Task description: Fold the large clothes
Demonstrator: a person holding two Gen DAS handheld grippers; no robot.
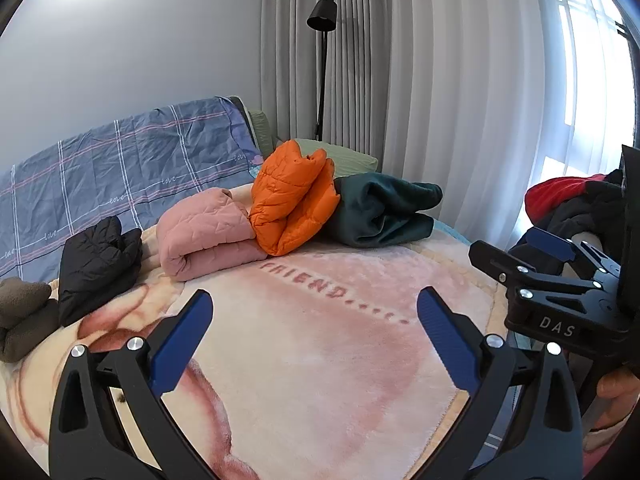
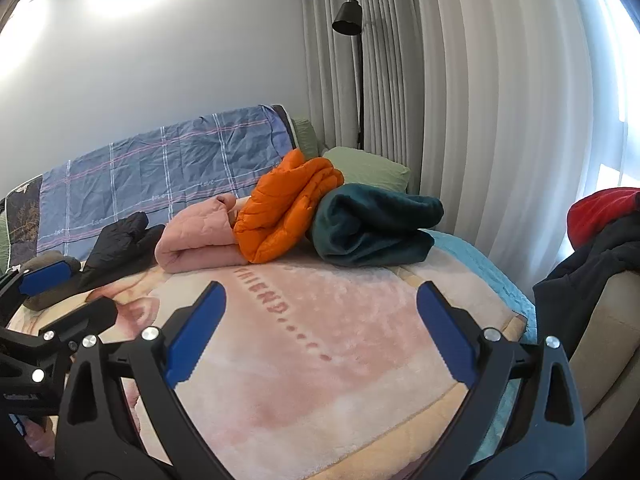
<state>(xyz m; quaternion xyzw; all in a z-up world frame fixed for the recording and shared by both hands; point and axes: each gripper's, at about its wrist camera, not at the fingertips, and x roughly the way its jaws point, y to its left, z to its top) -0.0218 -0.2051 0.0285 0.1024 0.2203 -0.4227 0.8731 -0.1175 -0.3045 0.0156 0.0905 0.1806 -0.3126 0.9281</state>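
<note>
Hovering over the pink blanket on the bed, the left hand-held gripper and right hand-held gripper both have their jaws spread wide and hold nothing. Folded already, along the far side, lie a black jacket, pink quilted bundle, orange puffer and dark green fleece. The unfolded heap, a red garment over a dark garment, sits off the bed's right edge (on a chair, I'd guess). I'd swing right, pinch a collar or hem, and spread one garment flat on the bare middle. A floor lamp and curtains stand well clear; nothing blocks the reach.
</note>
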